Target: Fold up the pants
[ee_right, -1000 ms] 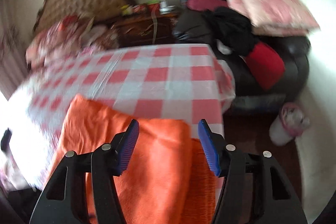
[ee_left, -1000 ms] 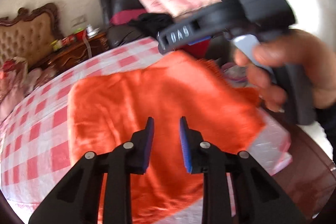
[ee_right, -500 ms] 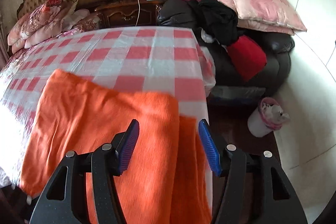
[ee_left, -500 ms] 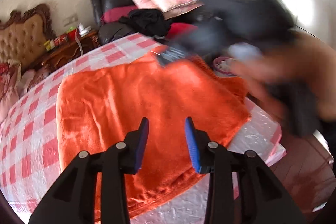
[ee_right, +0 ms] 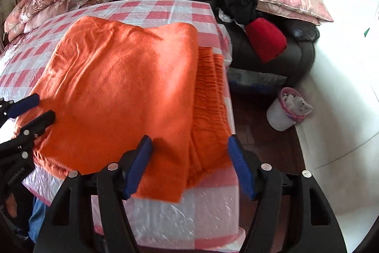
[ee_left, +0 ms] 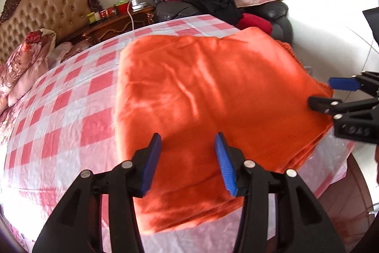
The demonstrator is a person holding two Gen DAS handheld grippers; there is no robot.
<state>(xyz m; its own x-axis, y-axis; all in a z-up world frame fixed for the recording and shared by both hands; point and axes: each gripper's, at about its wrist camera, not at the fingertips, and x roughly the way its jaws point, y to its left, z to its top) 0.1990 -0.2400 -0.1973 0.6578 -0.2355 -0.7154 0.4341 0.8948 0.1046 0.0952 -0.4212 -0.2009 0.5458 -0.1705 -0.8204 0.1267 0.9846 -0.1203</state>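
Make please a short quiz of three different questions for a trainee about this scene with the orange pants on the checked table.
1. True or false: the orange pants lie on the red-and-white checked cloth.
2. Which hand-held gripper appears at the right edge of the left wrist view? A) left B) right
3. Fill in: the small white bin stands on the ____.

Key:
1. True.
2. B. The right hand-held gripper comes in there, near the pants' edge; its jaws are opening. The left hand-held gripper is also opening, nothing pinched.
3. Floor.
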